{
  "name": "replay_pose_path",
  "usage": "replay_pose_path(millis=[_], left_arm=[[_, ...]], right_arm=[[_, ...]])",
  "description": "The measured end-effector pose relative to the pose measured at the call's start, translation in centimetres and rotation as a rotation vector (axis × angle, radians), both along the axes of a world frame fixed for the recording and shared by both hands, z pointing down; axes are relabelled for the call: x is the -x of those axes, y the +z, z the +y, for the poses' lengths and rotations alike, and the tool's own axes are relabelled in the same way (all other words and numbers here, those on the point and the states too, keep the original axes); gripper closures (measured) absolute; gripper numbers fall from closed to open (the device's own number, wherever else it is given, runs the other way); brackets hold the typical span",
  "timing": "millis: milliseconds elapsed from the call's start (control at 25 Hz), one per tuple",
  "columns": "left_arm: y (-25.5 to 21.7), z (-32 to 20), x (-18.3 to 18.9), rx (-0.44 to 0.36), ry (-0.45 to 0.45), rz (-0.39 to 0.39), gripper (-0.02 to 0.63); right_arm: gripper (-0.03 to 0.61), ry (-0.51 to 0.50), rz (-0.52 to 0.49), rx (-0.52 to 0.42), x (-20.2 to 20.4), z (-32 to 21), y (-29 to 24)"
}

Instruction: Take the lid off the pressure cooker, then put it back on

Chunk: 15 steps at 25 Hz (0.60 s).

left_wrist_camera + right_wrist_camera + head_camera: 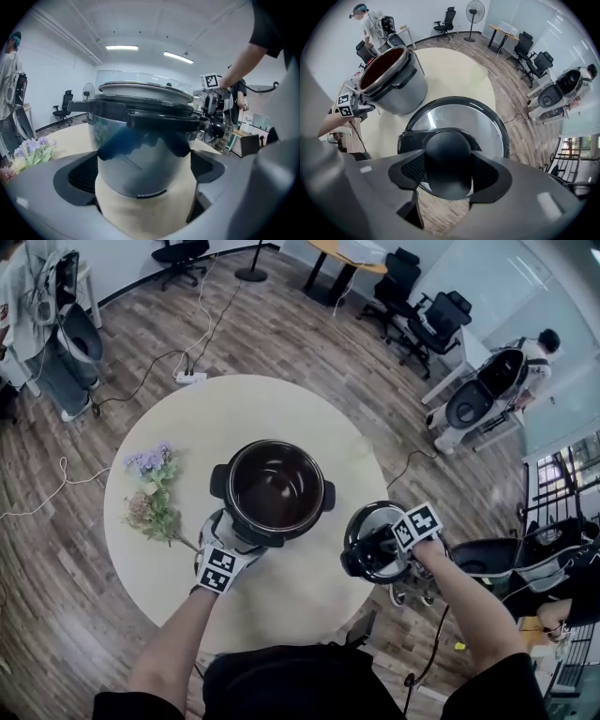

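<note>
Lid's off. The pressure cooker (277, 491) stands open at the middle of the round table (281, 409), its dark inner pot bare to the head view, black side handles out at 9 and 3 o'clock.

The lid (364, 524) is out at 4 o'clock from the pot, hanging over the table's edge. Beneath it the right gripper view shows tabletop on one side and wood floor (281, 324) on the other. The right gripper (447, 171) has it from above: both pads are clamped on the black knob (447, 150), one on each side, with the lid's shiny face spreading out past them. The marker cube (417, 524) sits on top of that gripper.

Over to the left gripper (232, 545), low at 7 o'clock of the pot and nosed in at its base. Its jaws stand wide apart. The left gripper view puts the steel wall of the cooker right ahead, filling the gap between them, with one black handle jutting above. Whether the tips actually touch the wall I can't tell, but nothing is pinched.

At 9 o'clock on the table lies a bunch of flowers (150, 488) — purple and pink heads, green leaves — well apart from the pot. Office chairs (427, 315) stand beyond the table at 1 o'clock.
</note>
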State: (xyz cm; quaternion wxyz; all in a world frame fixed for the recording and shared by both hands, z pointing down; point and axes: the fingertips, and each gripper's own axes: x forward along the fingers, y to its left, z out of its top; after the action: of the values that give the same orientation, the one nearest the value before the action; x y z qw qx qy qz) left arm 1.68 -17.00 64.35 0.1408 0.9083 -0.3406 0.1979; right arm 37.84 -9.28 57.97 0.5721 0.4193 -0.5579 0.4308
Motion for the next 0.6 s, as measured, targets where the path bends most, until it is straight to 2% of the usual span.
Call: replay_pose_path(millis=[280, 600], left_arm=[[0.4, -0.2, 0.0, 0.004, 0.000, -0.007, 0.023], [0.2, 0.0, 0.0, 0.016, 0.005, -0.016, 0.023]], right_arm=[[0.289, 0.038, -0.054, 0.024, 3.9, 1.5, 8.2], [0.290, 0.052, -0.037, -0.021, 6.7, 1.5, 12.3]])
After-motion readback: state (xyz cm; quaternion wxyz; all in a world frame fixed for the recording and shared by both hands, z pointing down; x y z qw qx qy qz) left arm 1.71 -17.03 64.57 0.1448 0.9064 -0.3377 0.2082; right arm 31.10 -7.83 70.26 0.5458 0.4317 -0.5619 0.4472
